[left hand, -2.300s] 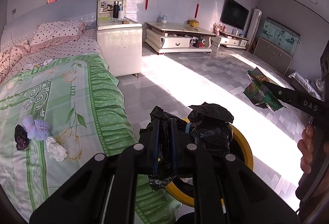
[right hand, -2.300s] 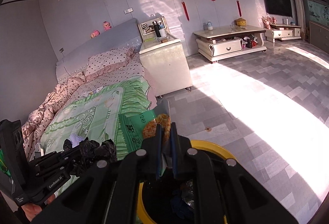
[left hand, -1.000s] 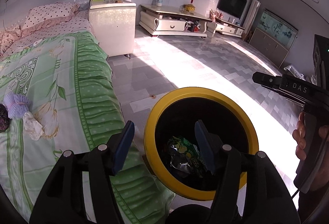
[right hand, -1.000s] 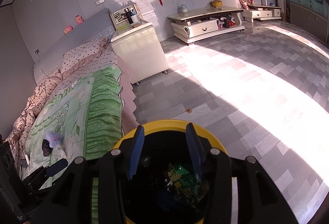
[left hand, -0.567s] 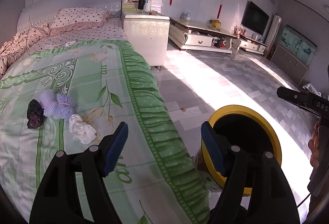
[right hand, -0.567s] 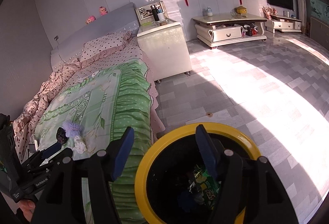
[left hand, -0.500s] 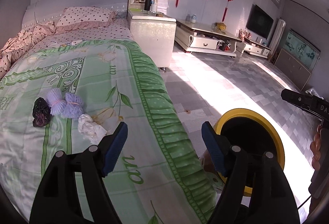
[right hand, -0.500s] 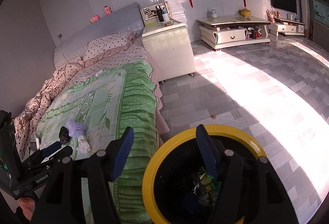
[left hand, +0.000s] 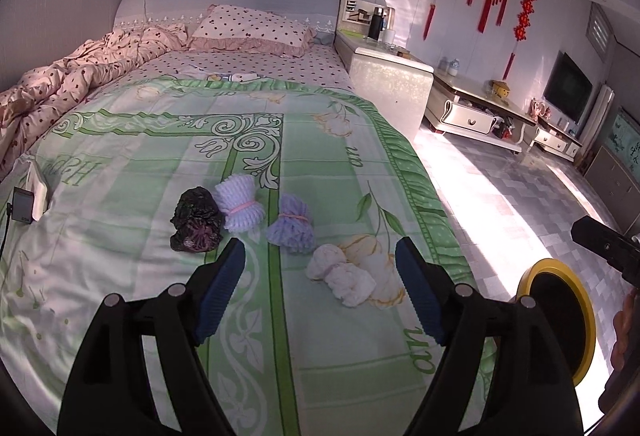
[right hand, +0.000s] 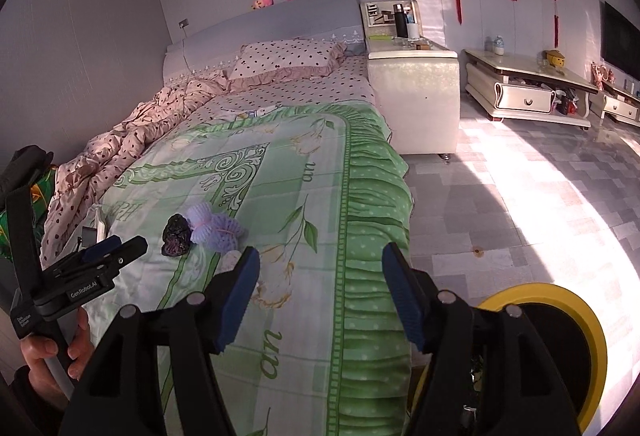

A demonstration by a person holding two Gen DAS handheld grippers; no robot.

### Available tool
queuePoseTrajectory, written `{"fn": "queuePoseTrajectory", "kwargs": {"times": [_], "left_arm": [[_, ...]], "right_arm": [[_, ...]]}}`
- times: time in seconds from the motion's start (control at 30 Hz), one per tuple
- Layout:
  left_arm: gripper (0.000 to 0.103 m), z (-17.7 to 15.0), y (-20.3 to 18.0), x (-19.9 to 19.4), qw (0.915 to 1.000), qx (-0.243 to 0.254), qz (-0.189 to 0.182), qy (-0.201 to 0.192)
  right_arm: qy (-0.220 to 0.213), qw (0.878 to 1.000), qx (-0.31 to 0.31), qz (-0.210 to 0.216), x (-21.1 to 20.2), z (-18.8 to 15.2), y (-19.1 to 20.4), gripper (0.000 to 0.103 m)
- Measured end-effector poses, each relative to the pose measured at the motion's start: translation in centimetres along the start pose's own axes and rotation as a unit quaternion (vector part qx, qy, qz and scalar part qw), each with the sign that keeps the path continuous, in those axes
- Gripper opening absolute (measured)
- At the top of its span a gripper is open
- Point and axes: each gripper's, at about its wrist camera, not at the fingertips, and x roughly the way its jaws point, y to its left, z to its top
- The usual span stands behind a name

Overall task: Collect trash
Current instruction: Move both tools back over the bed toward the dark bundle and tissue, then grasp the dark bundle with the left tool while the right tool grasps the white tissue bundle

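Several pieces of trash lie on the green bedspread: a crumpled black bag, two purple foam nets and a white foam wad. My left gripper is open and empty, just short of them above the bed. My right gripper is open and empty over the bed's green ruffled edge; the black bag and purple nets lie ahead to its left. The yellow-rimmed trash bin stands on the floor to the right, also in the left wrist view.
A white nightstand stands beside the bed's head. A low TV cabinet lines the far wall. A pink spotted duvet is bunched at the bed's left. A small black device and white pack lie at the bed's left edge.
Both grippers let their trash drop into the bin and opened. Both then swung left away from the bin toward the bed; the left now faces the trash pieces up close.
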Motion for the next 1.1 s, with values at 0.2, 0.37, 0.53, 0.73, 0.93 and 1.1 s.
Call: {"fn": "queuePoseTrajectory", "kwargs": {"times": [0.2, 0.37, 0.53, 0.73, 0.93, 1.1], "left_arm": [[0.074, 1.1, 6.1, 2.6, 0.9985, -0.018, 0.050, 0.011], [0.074, 1.5, 10.5, 5.7, 0.9959, -0.038, 0.078, 0.026], [0.074, 1.1, 13.6, 9.7, 0.9930, -0.054, 0.094, 0.048], [0.074, 0.2, 15.0, 13.8, 0.9908, -0.058, 0.099, 0.071], [0.073, 0.3, 15.7, 17.0, 0.9899, -0.058, 0.099, 0.084], [0.062, 0.1, 15.5, 18.6, 0.9901, -0.061, 0.089, 0.090]], "right_arm": [[0.034, 0.999, -0.034, 0.021, 5.5, -0.3, 4.8, 0.061], [0.062, 0.996, -0.056, 0.026, 10.1, -0.8, 7.6, 0.061], [0.084, 0.993, -0.082, 0.024, 14.3, -1.6, 9.5, 0.061], [0.105, 0.989, -0.106, 0.012, 18.1, -2.8, 10.5, 0.061], [0.129, 0.985, -0.116, 0.012, 20.5, -3.7, 10.2, 0.060], [0.139, 0.983, -0.117, 0.028, 21.6, -4.6, 10.3, 0.060]]}}
